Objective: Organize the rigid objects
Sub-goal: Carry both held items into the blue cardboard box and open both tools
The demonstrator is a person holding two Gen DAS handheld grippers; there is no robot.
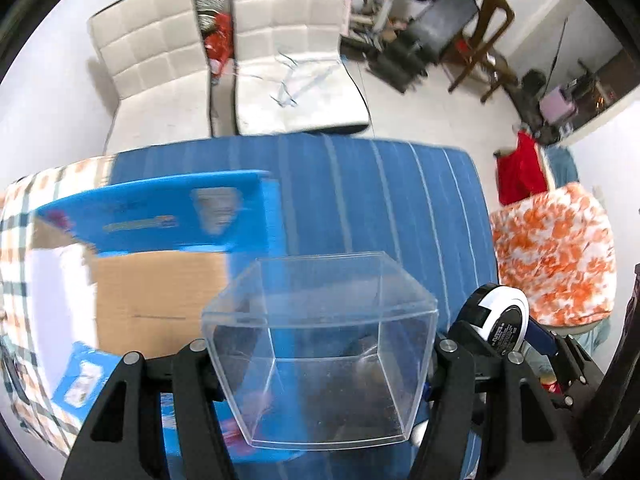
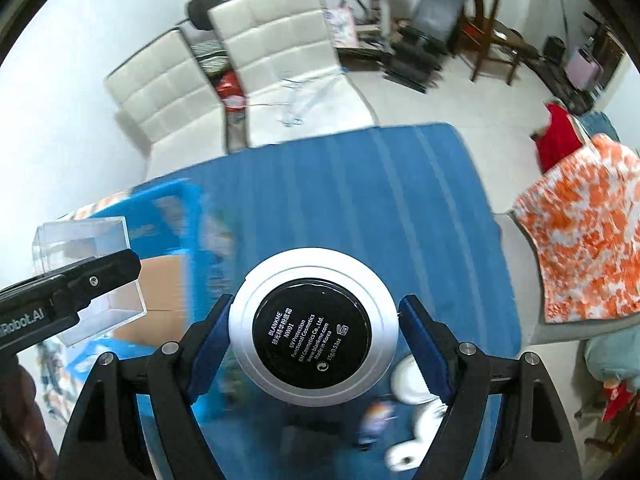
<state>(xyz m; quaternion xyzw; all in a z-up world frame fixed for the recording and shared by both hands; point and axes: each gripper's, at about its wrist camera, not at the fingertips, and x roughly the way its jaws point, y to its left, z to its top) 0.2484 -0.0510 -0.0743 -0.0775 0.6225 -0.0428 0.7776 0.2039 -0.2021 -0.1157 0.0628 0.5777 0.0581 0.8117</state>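
The left tongs [image 1: 320, 354] point steeply downward and are clamped on a clear plastic box [image 1: 320, 356], an open-topped cube with thin, glossy, see-through walls, gripped on two opposite sides and held in the air above the surface [image 1: 380, 200]. The right tongs [image 2: 316, 332] tilt down just as steeply, their blue pads [image 2: 424, 344] pressed against the rim of a round cosmetic compact [image 2: 314, 326]: a smooth white ring around a shiny black disc printed with small white lettering. The two sets of tongs hang side by side, each visible in the other's camera. Below them lies a blue cloth with pale stripes. To the left rests an open cardboard box [image 1: 160, 288], blue printed outside and plain brown inside. Small white items [image 2: 412, 380] lie under the right tongs, too blurred to identify. A quilted white sofa [image 1: 280, 40] stands beyond.
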